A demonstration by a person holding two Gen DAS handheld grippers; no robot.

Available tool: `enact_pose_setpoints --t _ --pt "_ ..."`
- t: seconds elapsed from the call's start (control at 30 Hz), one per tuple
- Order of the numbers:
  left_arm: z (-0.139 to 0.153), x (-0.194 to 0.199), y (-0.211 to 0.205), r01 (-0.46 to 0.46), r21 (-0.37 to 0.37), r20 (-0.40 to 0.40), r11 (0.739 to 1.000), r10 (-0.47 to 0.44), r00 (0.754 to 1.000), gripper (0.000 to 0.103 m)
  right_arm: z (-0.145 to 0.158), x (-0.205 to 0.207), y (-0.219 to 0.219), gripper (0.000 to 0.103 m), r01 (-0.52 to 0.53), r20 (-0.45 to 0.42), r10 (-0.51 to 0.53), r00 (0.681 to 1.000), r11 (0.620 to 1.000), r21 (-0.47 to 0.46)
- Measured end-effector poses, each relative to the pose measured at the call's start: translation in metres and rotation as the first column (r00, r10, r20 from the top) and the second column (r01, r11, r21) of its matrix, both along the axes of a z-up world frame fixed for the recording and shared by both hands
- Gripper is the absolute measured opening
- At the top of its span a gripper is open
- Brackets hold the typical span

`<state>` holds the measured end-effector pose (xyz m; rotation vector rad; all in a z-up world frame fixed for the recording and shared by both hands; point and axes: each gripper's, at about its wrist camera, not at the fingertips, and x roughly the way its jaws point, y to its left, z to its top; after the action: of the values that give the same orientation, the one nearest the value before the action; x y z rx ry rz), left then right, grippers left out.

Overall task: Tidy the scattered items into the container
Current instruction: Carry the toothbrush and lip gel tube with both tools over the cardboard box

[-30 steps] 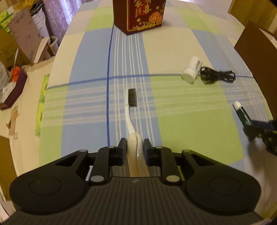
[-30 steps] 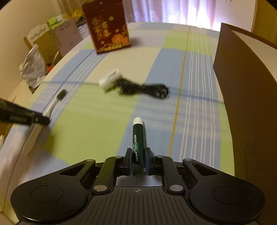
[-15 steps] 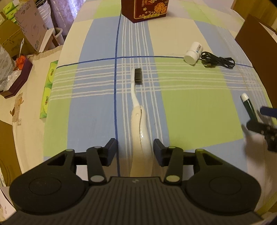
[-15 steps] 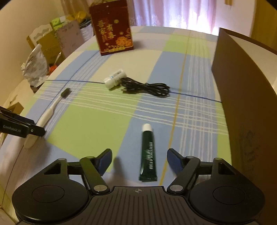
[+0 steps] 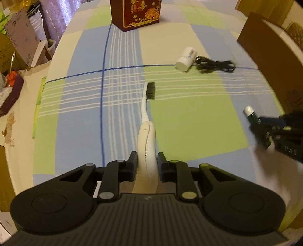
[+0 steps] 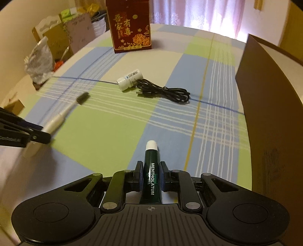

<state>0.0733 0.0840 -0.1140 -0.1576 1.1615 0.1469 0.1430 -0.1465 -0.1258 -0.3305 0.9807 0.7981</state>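
My left gripper point(image 5: 147, 162) is shut on the thick handle of a white toothbrush point(image 5: 145, 113), whose dark bristle head points away over the checked tablecloth. My right gripper point(image 6: 151, 170) is shut on a dark green tube point(image 6: 152, 157) with a white cap, cap forward. In the right wrist view the toothbrush point(image 6: 62, 115) shows blurred at the left. A small white bottle point(image 6: 128, 80) lies on its side, touching a coiled black cable point(image 6: 164, 91), mid-table. A tall brown box point(image 6: 274, 94) stands along the right edge.
A red and gold printed box point(image 5: 135, 13) stands upright at the far end of the table. Cardboard boxes and bags point(image 5: 17, 37) crowd the floor beyond the left table edge. The plaid tablecloth point(image 5: 189, 117) lies between the two grippers.
Half a second ago both grippers stood open, with the toothbrush and the tube lying on the cloth. Both have now shut on them, as they were one second ago.
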Motion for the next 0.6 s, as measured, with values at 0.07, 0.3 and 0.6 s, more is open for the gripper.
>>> enact_pose_setpoints --t 0.07,0.3,0.6 --pt "0.008 -0.002 -0.001 -0.005 -0.022 0.026 1.000 0.006 1.000 0.018 0.008 -0.003 -0.006 0.020 0.008 -0.011 -0.008 1.000 1.000 0.025" --pt "0.024 0.001 -0.016 0.000 -0.036 0.046 0.999 0.002 0.999 0.018 0.033 -0.003 -0.020 0.020 0.011 -0.021 -0.009 1.000 0.994 0.106" --pt "-0.009 0.020 -0.034 -0.071 0.013 -0.007 0.997 0.071 0.997 0.025 0.038 -0.005 -0.042 0.020 -0.006 -0.036 0.010 0.999 0.993 0.116"
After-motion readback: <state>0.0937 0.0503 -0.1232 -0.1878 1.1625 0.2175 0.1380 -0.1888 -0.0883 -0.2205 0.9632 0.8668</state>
